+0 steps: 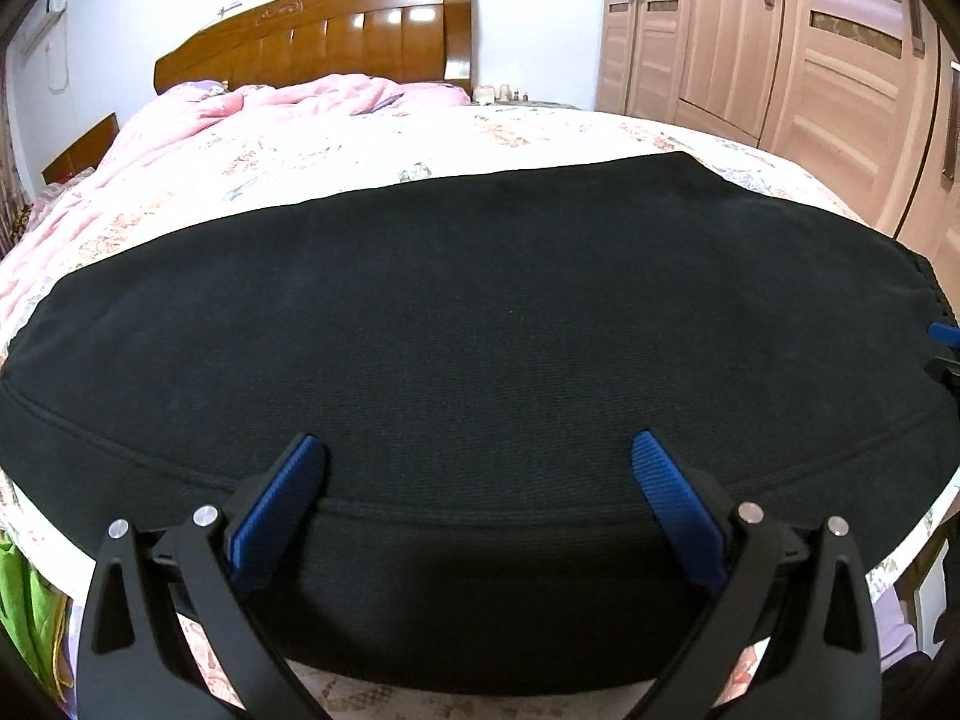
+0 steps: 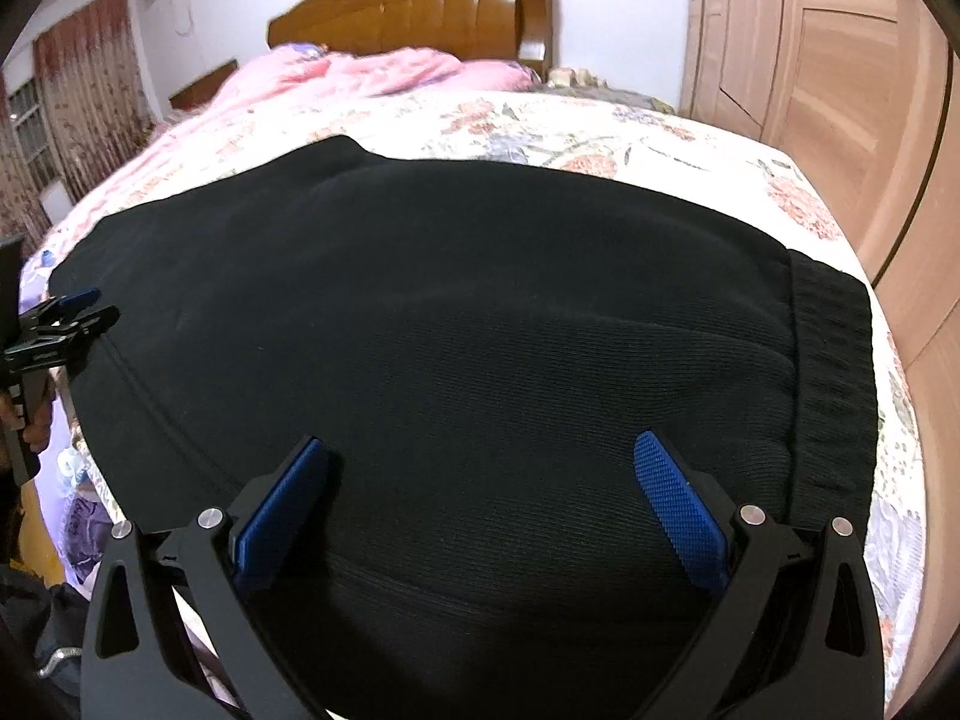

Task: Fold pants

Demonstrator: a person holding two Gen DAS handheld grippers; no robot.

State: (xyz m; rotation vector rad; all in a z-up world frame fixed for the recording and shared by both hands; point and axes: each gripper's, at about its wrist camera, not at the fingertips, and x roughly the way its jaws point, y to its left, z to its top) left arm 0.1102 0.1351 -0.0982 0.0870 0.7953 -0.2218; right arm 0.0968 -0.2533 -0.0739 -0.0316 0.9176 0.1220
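Black pants (image 1: 468,324) lie spread flat across the foot of the bed, and they also show in the right wrist view (image 2: 456,312). Their ribbed waistband (image 2: 834,372) is at the right end. My left gripper (image 1: 477,456) is open and empty, with its blue pads over the near edge of the pants. My right gripper (image 2: 480,456) is open and empty over the near edge close to the waistband. The left gripper shows at the left edge of the right wrist view (image 2: 66,315). The right gripper's tip shows at the right edge of the left wrist view (image 1: 945,336).
The bed has a floral bedspread (image 1: 420,138) with a pink quilt (image 1: 252,102) bunched at the far end by a wooden headboard (image 1: 336,30). A wooden wardrobe (image 1: 780,48) stands to the right. Curtains (image 2: 78,108) hang at the left.
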